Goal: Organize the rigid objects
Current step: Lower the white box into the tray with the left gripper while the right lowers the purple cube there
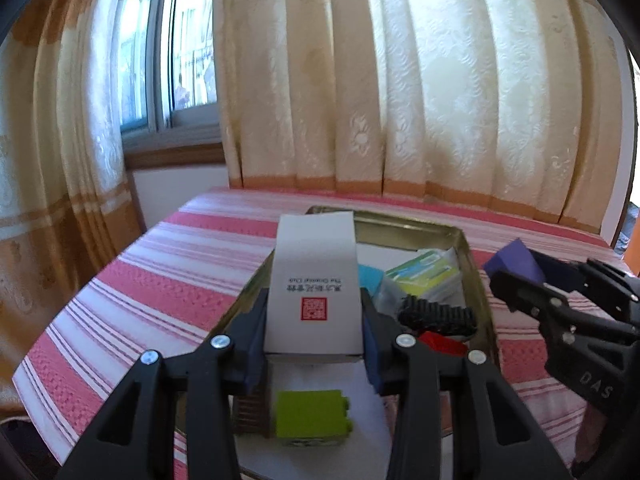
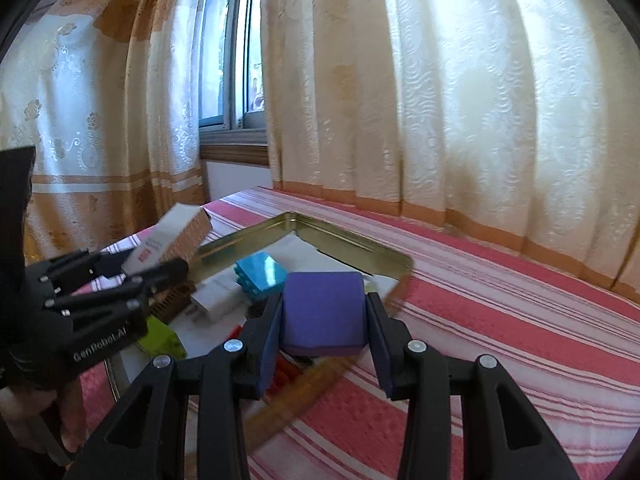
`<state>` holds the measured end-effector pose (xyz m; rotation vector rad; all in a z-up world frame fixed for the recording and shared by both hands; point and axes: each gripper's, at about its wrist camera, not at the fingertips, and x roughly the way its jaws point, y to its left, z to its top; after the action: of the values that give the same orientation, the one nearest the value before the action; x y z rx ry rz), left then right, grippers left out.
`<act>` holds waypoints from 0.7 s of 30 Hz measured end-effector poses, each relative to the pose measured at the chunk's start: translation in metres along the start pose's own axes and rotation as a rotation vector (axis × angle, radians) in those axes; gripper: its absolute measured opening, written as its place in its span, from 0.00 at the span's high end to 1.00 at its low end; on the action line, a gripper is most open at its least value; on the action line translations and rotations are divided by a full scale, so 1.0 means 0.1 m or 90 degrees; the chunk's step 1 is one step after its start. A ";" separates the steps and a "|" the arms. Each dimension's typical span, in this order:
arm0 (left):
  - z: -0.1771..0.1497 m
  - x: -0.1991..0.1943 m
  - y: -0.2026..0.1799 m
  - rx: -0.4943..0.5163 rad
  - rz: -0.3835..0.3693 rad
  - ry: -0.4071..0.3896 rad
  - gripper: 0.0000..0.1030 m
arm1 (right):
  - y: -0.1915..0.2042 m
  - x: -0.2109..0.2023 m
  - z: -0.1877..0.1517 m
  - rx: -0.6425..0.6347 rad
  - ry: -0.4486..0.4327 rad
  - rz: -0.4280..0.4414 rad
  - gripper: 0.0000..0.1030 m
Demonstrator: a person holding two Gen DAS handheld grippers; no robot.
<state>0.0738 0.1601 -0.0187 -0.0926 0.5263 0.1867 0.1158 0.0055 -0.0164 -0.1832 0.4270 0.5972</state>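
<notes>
Fingers of the left gripper (image 1: pixel 314 344) stand partly apart and clamp the sides of a tall white carton (image 1: pixel 314 280) (red seal and upside-down print on its face), held above the gold metal tray (image 1: pixel 476 276) on the pink striped cloth (image 1: pixel 160 280). Those of the right gripper (image 2: pixel 324 344) are drawn in as far as the purple block (image 2: pixel 324 308) allows, pads pressing its two sides over the tray's near-right rim. Smaller pieces lie in the tray: a lime green block (image 1: pixel 310 418), a turquoise block (image 2: pixel 262 274), a black toothed part (image 1: pixel 440 316).

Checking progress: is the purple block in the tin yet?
Not yet. The purple block is held off the surface between the right gripper's jaws, at the gold tin's edge.
</notes>
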 end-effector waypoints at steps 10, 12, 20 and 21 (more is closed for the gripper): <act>0.06 0.15 0.13 -0.011 -0.036 0.066 0.62 | 0.12 0.46 0.18 0.014 0.076 0.041 0.59; 0.08 0.17 0.12 -0.010 -0.040 0.073 0.61 | 0.14 0.50 0.22 0.013 0.083 0.041 0.59; 0.09 0.28 0.09 -0.004 -0.059 0.102 0.61 | 0.13 0.67 0.30 0.008 0.124 0.024 0.59; 0.08 0.29 0.08 -0.003 -0.059 0.105 0.61 | 0.12 0.68 0.29 0.006 0.126 0.023 0.59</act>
<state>0.1006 0.1737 -0.0266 -0.1367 0.6847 0.0900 0.1688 0.0584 -0.0203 -0.2265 0.6254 0.6148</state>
